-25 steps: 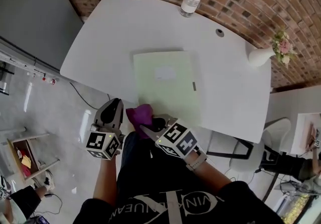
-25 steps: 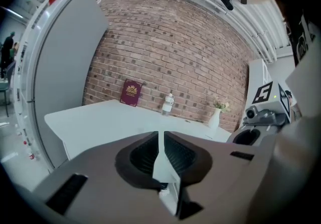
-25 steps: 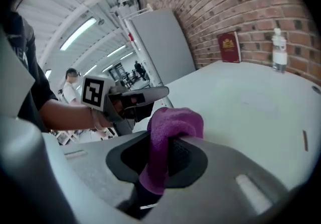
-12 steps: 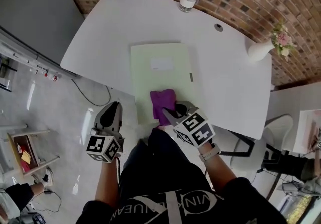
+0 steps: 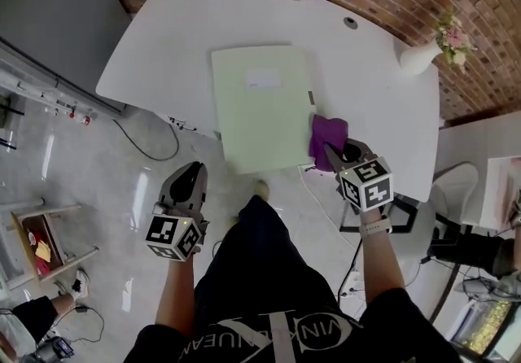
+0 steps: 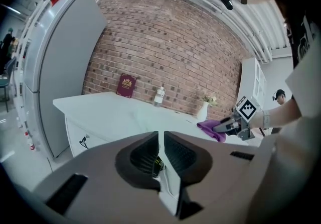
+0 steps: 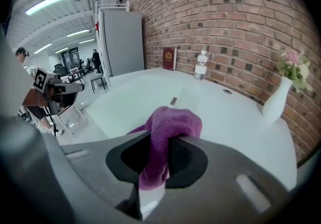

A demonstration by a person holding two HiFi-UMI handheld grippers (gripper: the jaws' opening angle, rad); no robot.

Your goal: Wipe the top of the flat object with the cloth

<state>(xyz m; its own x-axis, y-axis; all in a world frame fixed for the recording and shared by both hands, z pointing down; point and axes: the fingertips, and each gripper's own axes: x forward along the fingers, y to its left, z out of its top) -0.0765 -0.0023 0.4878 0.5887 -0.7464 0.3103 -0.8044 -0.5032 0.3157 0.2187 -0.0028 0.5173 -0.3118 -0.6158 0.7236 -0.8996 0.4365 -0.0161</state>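
Purple terry cloth (image 5: 328, 132), bunched into a soft wad, is pinched in the right gripper (image 5: 330, 150). In the right gripper view, the jaws are clamped on a fold of it, with most of the fabric (image 7: 169, 123) bulging out ahead of the pads. From the head view the wad sits at the right edge of the pale green flat sheet (image 5: 260, 113), mostly over the bare white table (image 5: 171, 36) just beside it. Whether it presses on the surface cannot be told.

The cloth looks light, limp and grippy. It should squash flat under pressure and drag rather than slide, and a hold on a thick fold like this one is likely to last. The sheet seems thin, stiff and light, and its near end appears to hang past the table's near edge. Hard strokes could therefore shove or tip it, so the left tool may need to hold it down.

The right forearm reaches forward past the person's body, with the tool angled down toward the tabletop. The left gripper (image 5: 189, 170) hangs off the table over the floor at the person's left. It points roughly level toward the table, and its jaws are closed on nothing.
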